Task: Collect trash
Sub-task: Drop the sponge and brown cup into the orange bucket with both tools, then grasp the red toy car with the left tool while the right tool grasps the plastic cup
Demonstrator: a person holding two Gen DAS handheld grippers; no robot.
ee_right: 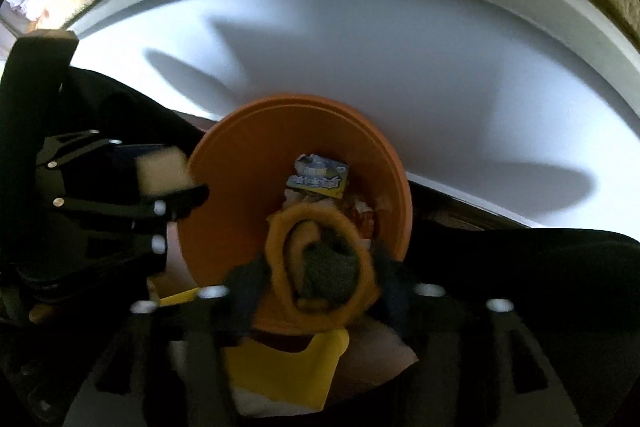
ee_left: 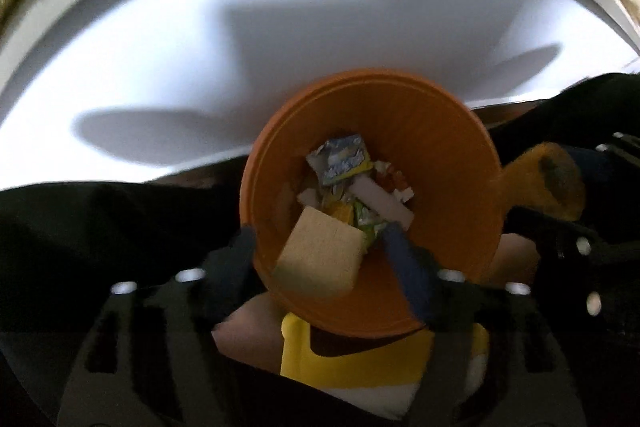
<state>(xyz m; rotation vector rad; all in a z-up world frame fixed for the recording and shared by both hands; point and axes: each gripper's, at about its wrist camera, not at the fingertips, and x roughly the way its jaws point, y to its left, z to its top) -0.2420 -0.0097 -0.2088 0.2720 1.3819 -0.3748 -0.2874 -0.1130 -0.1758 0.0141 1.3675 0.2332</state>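
Both grippers over the orange bin point(ee_left: 420, 131): left gripper point(ee_left: 320, 247) spread, stiff light wood block point(ee_left: 320, 259) loose between its fingers – grab flat faces; right gripper point(ee_right: 320, 267) spread round the soft yellow-green sponge point(ee_right: 320, 263) – squeeze mid-body.

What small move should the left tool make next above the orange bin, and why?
Probably lift the left tool straight up, jaws open. The wooden block lies between its fingers over the orange bin, with a gap beside it, so it seems released; wrappers already lie below. Rising would clear the rim.
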